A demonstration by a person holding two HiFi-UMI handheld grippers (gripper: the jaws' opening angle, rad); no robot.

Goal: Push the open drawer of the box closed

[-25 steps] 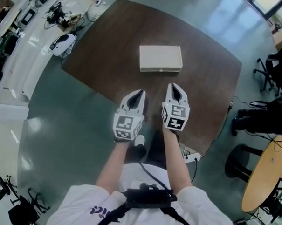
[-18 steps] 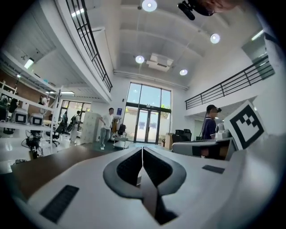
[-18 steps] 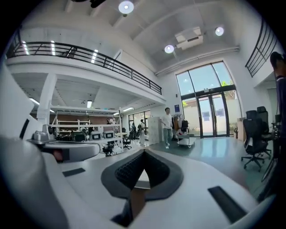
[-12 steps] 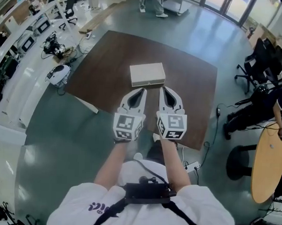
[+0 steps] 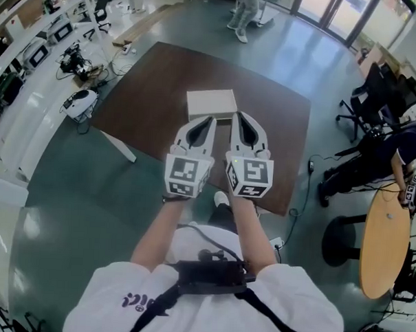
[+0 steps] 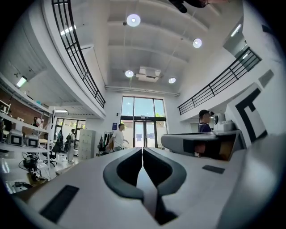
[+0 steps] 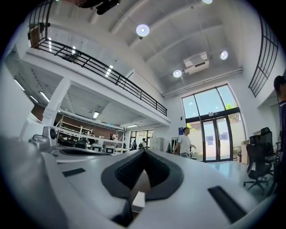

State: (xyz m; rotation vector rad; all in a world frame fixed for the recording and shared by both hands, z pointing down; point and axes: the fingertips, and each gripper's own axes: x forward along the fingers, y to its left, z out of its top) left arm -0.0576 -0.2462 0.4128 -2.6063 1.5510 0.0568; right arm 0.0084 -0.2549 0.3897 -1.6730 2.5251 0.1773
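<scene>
The box sits midway between the tabletop's edges, its near face seemingly flush; the left gripper and right gripper hover nearer the person, fingers pressed together and empty, so any push should land square on that face.

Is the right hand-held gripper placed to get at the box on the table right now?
Probably yes, once lowered: the right hand-held gripper, shut and empty, points level, well above the box; nothing on the table blocks the way down.
</scene>
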